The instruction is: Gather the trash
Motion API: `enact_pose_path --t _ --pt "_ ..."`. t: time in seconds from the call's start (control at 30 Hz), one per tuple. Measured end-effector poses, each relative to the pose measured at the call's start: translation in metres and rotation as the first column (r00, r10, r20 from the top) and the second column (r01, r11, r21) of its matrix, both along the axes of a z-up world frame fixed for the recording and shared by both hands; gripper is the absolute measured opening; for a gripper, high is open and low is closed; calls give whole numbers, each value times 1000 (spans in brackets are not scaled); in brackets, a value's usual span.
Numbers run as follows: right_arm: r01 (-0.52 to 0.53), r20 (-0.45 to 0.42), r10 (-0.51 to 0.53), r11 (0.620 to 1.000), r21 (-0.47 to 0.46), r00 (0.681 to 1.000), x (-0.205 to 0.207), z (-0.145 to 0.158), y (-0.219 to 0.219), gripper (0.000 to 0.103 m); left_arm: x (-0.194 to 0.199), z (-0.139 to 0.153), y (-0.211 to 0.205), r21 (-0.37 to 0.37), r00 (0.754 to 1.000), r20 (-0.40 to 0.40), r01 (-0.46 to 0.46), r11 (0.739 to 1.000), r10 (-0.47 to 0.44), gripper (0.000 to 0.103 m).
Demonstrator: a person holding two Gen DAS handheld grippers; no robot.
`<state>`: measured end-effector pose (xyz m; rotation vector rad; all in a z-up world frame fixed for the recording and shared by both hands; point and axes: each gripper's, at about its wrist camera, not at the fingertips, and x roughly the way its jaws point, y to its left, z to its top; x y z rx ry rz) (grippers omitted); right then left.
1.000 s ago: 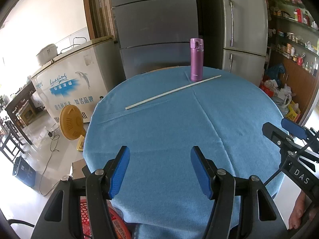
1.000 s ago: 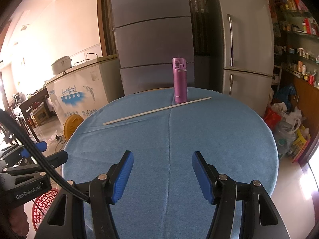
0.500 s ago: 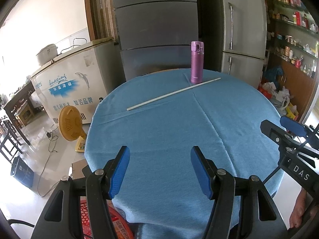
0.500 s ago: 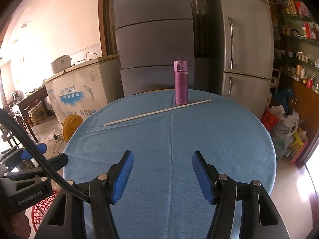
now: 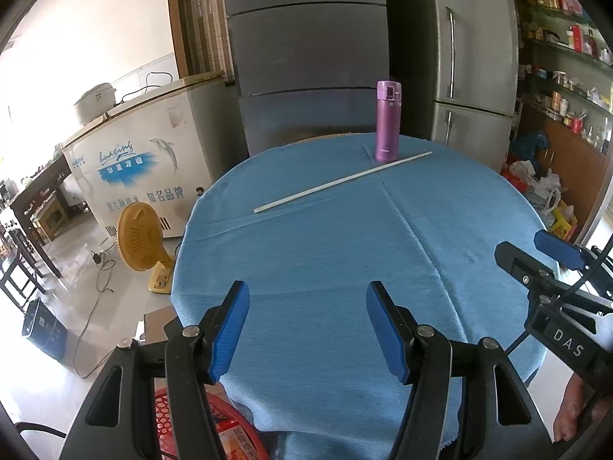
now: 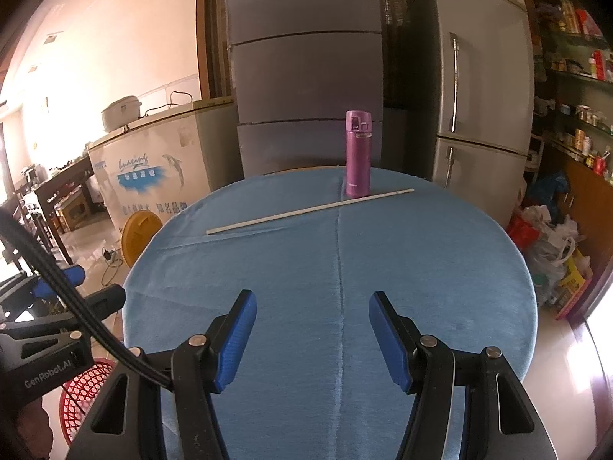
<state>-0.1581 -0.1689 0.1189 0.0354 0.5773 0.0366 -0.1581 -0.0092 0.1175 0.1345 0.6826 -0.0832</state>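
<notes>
Round counter (image 5: 306,260) under a blue cloth, seen from the near edge in both wrist views. Left claw (image 5: 306,326) released, blue pads well apart, only cloth visible in the gap. Right claw (image 6: 312,335) released as well, nothing between its pads; also visible at the right edge of the left wrist view, cut off by the frame there. Long thin white stick (image 5: 343,183) lying flat across the far half of the counter, slanted, far from both claws. Hard to say what it is made of; too thin to make out. Purple flask (image 5: 387,120) standing upright just behind the right end of the stick; touching it or only very near, cannot tell. Red plastic basket (image 5: 230,437) low beside the counter on the left, mostly hidden behind the left claw body and cut off by the bottom of the frame; something with print inside, not readable. Same basket in the right wrist view only as a piece of red mesh behind the other claw. No loose trash recognisable on the cloth apart from perhaps the stick. Part of a hand at the bottom right corner of the left wrist view, cut off. Grey refrigerator (image 6: 482,88), white chest freezer (image 5: 145,168) and yellow fan (image 5: 140,237) behind the counter. Shelves on the right too small and dark to read
</notes>
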Motion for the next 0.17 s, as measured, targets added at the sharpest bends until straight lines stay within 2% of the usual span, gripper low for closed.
enact_pose_path --t 0.17 --pt "11 -39 -11 1000 20 999 15 -14 -8 65 14 -7 -4 -3 1000 -21 20 1000 -20 64"
